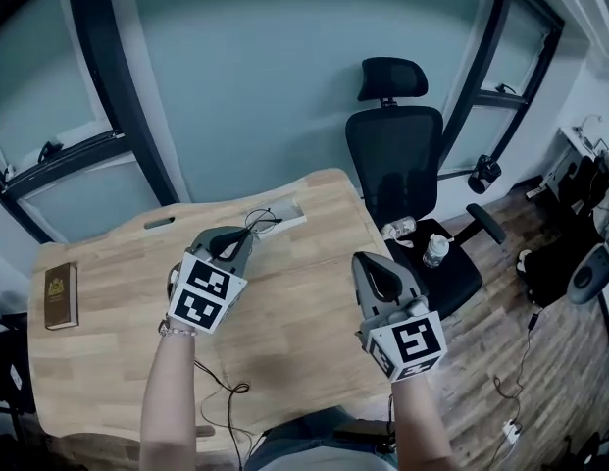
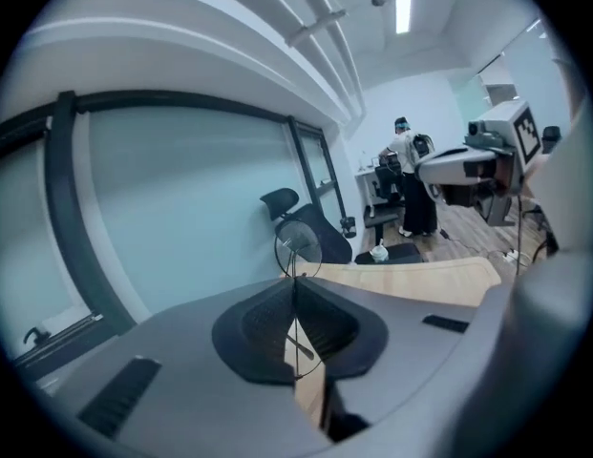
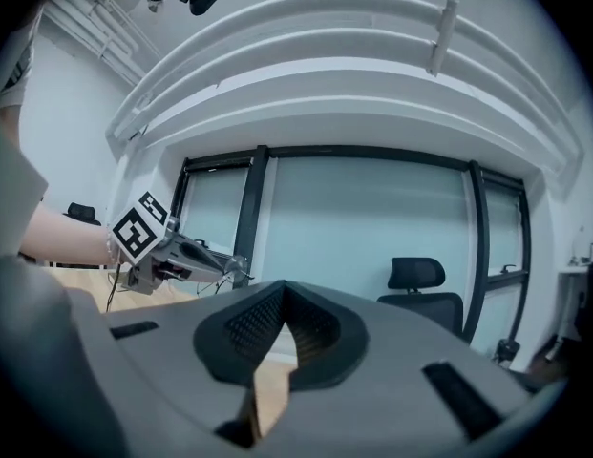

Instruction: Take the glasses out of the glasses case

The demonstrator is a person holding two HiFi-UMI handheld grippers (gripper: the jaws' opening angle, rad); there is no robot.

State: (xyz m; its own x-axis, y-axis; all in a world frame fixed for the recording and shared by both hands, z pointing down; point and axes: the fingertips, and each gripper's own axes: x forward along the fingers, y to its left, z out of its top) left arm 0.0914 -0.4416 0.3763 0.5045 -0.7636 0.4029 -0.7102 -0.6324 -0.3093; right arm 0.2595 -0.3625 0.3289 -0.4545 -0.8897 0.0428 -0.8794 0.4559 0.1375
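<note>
We see the glasses pinched in the left gripper. Its jaws are closed on the thin wire frame, one round lens stands up just past the tips, and a slim dark arm of the frame runs down between the pads. From the head view the glasses show only as fine dark wire at the far tip of the left gripper, held up over the far middle of the wooden table, above a white slot in its top. In the right gripper view the same pair is a small glint at the end of the left gripper, off to the left. The right gripper has its jaws together at the tips and we see nothing between them. In the head view it hangs to the right of the left one, well apart from it, over the right edge of the table. On the far left of the table lies a flat brown thing like a small book, and we cannot tell whether it is the case. A thin cable trails over the near edge. Past the table's far right stands a black office chair with a bottle on its seat. A person stands far back in the room.
</note>
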